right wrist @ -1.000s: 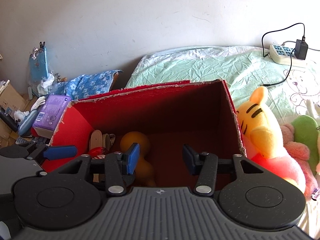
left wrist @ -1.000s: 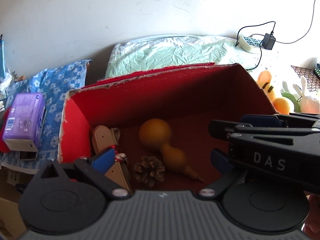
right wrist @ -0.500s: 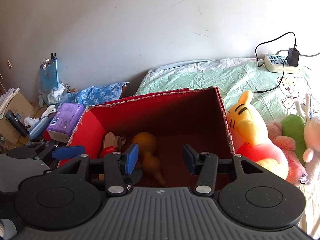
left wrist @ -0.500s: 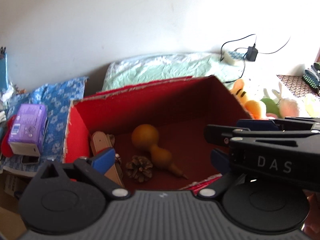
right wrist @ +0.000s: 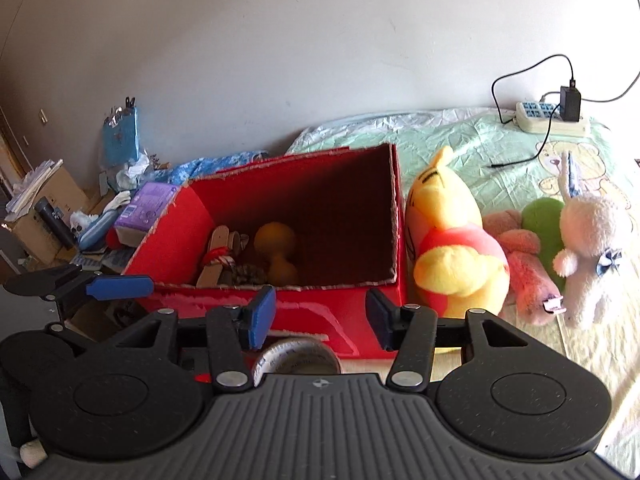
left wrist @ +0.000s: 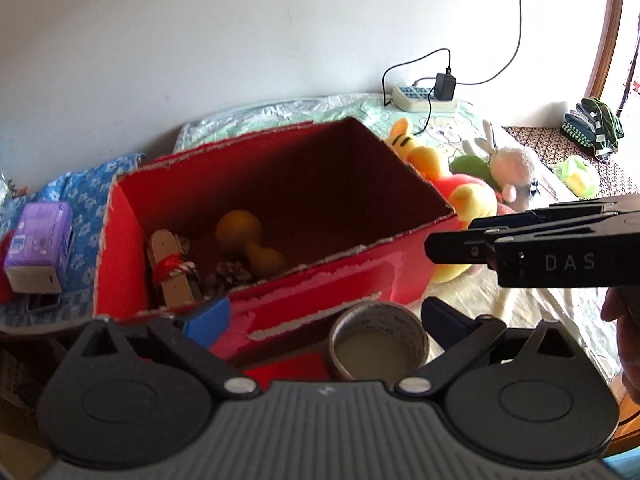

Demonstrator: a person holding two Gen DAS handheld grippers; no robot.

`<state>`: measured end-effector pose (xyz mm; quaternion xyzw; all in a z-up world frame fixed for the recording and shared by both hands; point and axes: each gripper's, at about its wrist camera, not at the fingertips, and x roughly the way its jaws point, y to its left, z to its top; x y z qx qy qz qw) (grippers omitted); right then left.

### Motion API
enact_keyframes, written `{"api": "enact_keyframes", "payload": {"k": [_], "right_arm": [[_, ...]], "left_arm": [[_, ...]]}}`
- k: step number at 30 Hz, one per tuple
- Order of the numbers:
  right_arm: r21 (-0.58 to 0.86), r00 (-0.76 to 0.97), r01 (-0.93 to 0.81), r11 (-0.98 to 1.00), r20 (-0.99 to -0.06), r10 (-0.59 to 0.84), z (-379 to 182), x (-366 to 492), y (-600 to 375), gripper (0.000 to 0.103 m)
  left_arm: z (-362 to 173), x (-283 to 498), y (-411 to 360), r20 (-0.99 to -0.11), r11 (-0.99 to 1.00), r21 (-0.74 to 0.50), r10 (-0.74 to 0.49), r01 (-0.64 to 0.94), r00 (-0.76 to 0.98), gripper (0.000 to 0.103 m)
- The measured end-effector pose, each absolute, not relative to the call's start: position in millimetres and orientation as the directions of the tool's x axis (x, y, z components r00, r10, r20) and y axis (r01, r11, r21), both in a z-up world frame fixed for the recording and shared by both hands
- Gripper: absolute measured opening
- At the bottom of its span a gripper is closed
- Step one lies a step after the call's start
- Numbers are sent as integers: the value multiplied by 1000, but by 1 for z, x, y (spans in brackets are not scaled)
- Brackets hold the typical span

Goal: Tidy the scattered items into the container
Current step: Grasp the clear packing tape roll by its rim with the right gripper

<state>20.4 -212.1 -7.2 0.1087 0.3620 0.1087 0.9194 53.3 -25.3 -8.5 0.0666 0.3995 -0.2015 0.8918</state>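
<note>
left wrist: fingers wide apart, above tape roll

Red box – matt cardboard, ragged torn rims; tiger toy – soft plush; gourd – smooth.

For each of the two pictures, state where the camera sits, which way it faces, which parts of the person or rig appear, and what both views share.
Left wrist: on the left gripper, facing the open red cardboard box; the right gripper and a hand show.
Right wrist: on the right gripper, facing the same box; the left gripper's blue fingertip shows.
Shared: box, grey tape roll, yellow plush bear, yellow gourd.
</note>
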Motion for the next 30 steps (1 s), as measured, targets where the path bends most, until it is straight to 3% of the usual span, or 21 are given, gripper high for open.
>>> {"api": "enact_keyframes", "payload": {"k": [3,9,16,25,30], "right_arm": [[286,680,-123,950,-673,291,-20,22,-221,53],[291,617,-151,945,-719,320,-39,24,-231,52],[308,571,-199,930,-735,365,-50,30,-228,49],[294,507,-238,926,-775,377,-66,43,-213,40],[301,463,-213,929,-807,367,-78,52,-208,30]], "left_arm": [[-23,56,-33,-768,920,-73,-299,386,566,98],[-51,63,-47,-820,936,-130,-287,328,496,81],[-74,64,-53,-847,947,-129,-260,296,463,53],[-76,61,-55,-839,954,-76,-219,290,498,37],[-76,61,-62,-838,948,-39,-203,316,506,36]]}}
